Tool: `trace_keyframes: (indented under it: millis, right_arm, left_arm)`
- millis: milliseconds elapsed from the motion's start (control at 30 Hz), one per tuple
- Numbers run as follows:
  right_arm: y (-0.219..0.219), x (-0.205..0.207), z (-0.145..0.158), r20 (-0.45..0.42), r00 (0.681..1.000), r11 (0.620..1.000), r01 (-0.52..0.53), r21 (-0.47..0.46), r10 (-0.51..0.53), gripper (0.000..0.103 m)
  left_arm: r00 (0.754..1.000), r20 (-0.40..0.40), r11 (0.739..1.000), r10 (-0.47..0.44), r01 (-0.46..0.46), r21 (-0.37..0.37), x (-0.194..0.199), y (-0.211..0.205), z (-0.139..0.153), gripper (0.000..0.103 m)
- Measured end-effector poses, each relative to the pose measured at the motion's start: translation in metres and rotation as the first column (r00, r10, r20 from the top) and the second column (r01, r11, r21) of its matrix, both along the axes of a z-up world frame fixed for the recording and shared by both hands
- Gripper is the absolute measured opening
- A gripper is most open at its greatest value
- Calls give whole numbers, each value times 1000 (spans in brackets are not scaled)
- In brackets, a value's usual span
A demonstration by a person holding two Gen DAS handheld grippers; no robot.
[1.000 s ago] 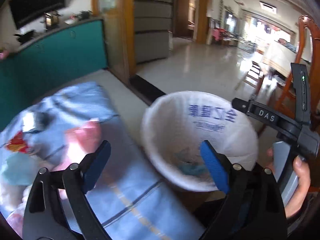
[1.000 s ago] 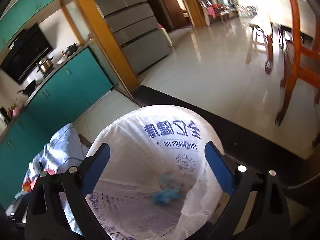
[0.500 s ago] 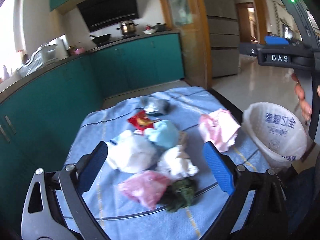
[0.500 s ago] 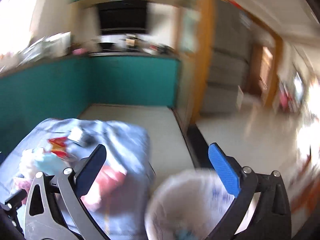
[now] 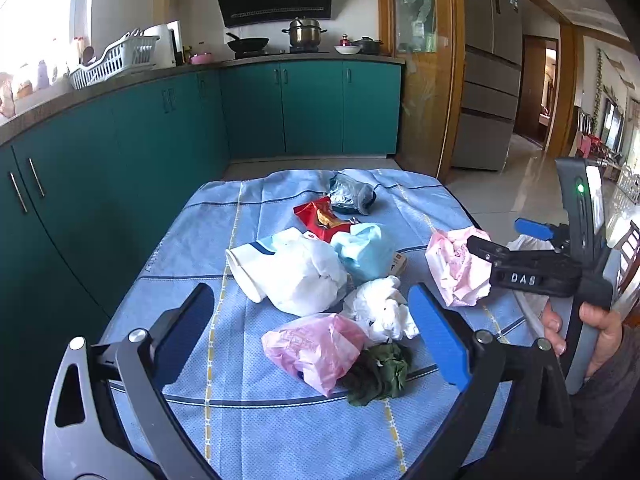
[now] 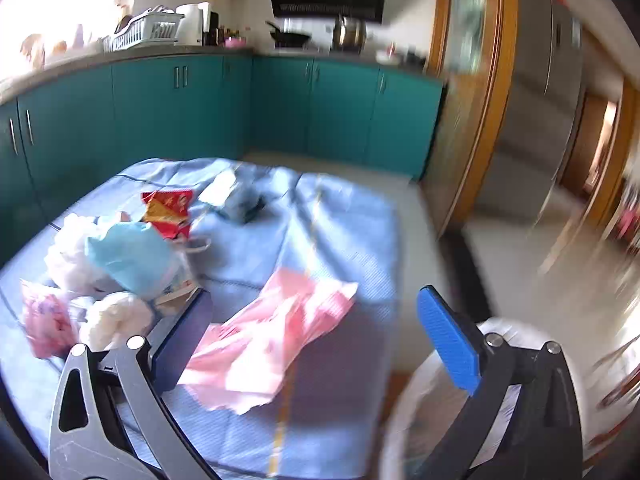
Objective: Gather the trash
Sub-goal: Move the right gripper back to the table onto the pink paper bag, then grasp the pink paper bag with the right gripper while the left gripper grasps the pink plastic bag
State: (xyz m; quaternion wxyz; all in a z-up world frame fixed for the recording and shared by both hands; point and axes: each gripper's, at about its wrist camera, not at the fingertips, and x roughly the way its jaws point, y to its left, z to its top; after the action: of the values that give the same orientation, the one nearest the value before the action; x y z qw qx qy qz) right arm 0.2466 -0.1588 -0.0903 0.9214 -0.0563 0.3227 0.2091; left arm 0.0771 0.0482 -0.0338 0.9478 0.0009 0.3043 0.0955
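Both tongs swung from bin back to counter (image 5: 248,432). Left tongs (image 5: 316,340) and right tongs (image 6: 316,336) just widened, spread apart, nothing between, ready for next piece. Trash (image 5: 320,272) heaped mid-cloth; pink bag (image 6: 272,344) nearest right tongs; bin (image 6: 408,420) at counter's right edge.

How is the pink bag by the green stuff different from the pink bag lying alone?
The pink bag by the green wad is puffed up and touches other trash; the lone pink bag is crumpled flatter and lies apart, nearer the right claw. Both are thin pink plastic on the blue cloth.
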Motion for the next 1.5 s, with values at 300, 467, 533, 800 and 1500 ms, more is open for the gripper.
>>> trace_keyframes:
  millis: [300, 467, 533, 800, 1500]
  right_arm:
    - [10, 20, -17, -166, 986, 999, 5, 37, 1, 100]
    - [19, 19, -31, -205, 978, 999, -39, 18, 42, 93]
    - [21, 18, -33, -218, 974, 998, -57, 25, 61, 87]
    - [17, 12, -25, -210, 970, 988, -101, 117, 124, 31]
    - [29, 16, -34, -208, 973, 995, -88, 51, 97, 56]
  left_arm:
    - [1000, -19, 999, 9, -8, 34, 2, 1, -3, 99]
    - [999, -42, 1000, 16, -16, 6, 7, 9, -12, 99]
    - [998, -54, 1000, 19, -20, -1, 9, 11, -17, 99]
    - [994, -78, 997, 76, -77, -9, 12, 28, -25, 99]
    - [976, -219, 999, -8, 18, 42, 35, 11, -67, 99]
